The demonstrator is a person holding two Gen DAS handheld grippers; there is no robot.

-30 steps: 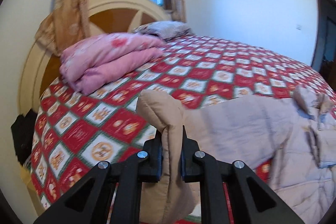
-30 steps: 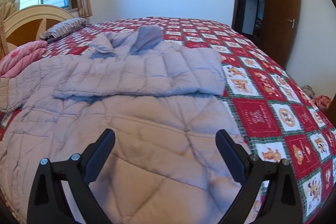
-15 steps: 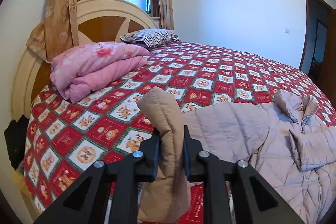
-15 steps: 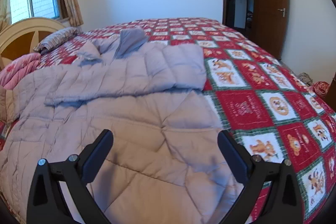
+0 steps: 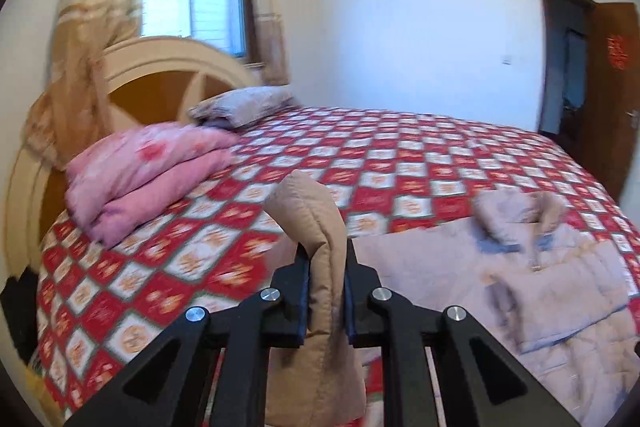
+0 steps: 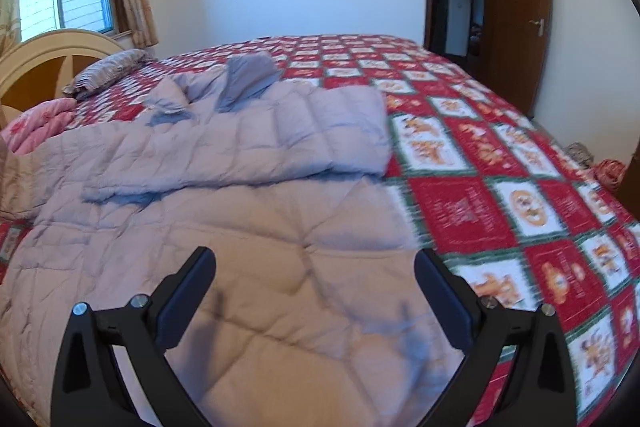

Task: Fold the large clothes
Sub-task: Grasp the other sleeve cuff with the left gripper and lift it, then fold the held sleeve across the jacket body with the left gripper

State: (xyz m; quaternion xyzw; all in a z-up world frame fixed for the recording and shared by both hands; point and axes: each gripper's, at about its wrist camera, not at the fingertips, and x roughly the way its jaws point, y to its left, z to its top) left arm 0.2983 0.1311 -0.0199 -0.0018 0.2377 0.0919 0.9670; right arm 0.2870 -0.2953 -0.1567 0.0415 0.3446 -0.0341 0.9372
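Lifted since earlier, the left gripper [image 5: 326, 291] stays clamped on the coat's tan cuff [image 5: 316, 227], lower centre; the soft, puffy, light coat [image 6: 248, 227] sprawls across the bed [image 6: 500, 163]; right gripper [image 6: 314, 301] gapes empty above its hem, a good hold

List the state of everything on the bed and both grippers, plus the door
Left gripper: shut on the coat sleeve.
Right gripper: open, empty, above the coat.
Coat: spread out, one sleeve folded across.
Pink quilt: folded.
Door: open.
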